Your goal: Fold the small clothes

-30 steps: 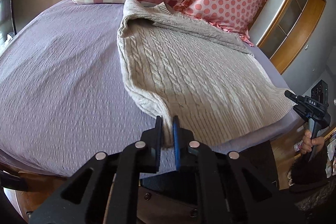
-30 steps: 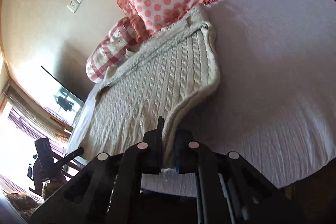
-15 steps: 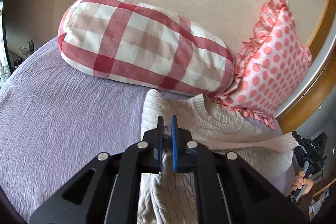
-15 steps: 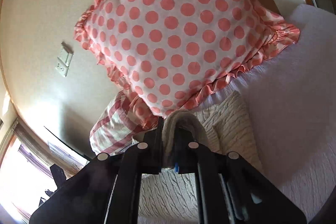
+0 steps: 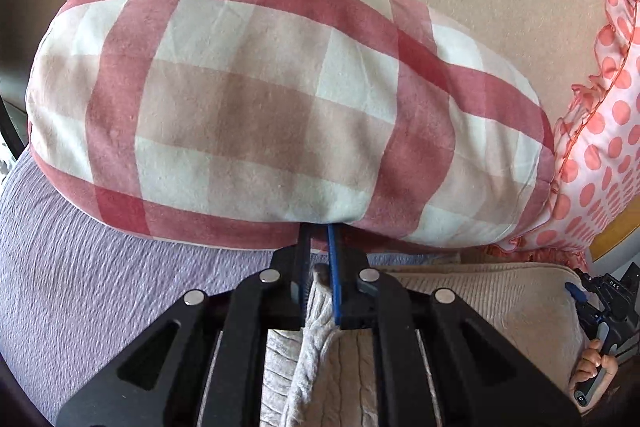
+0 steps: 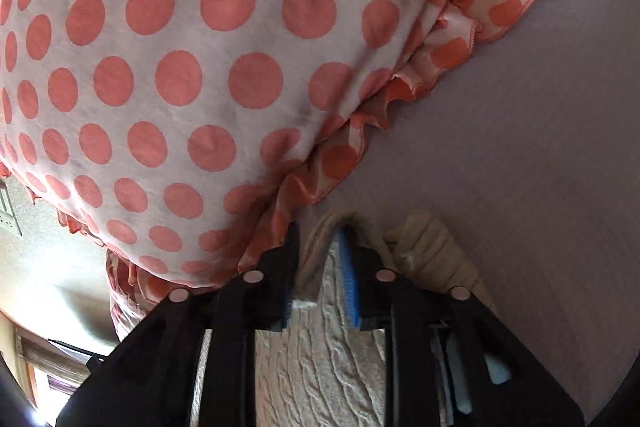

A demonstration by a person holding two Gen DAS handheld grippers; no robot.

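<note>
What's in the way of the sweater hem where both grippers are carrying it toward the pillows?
Both pillows. The checked pillow sits right at the left gripper tips, and the polka-dot pillow crowds the right gripper. Each gripper holds the sweater hem.

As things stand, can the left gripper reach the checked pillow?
Probably yes: the left gripper has its fingertips right at the checked pillow, with nothing between. But it is shut on the sweater, so it cannot grasp the pillow without letting go.
</note>
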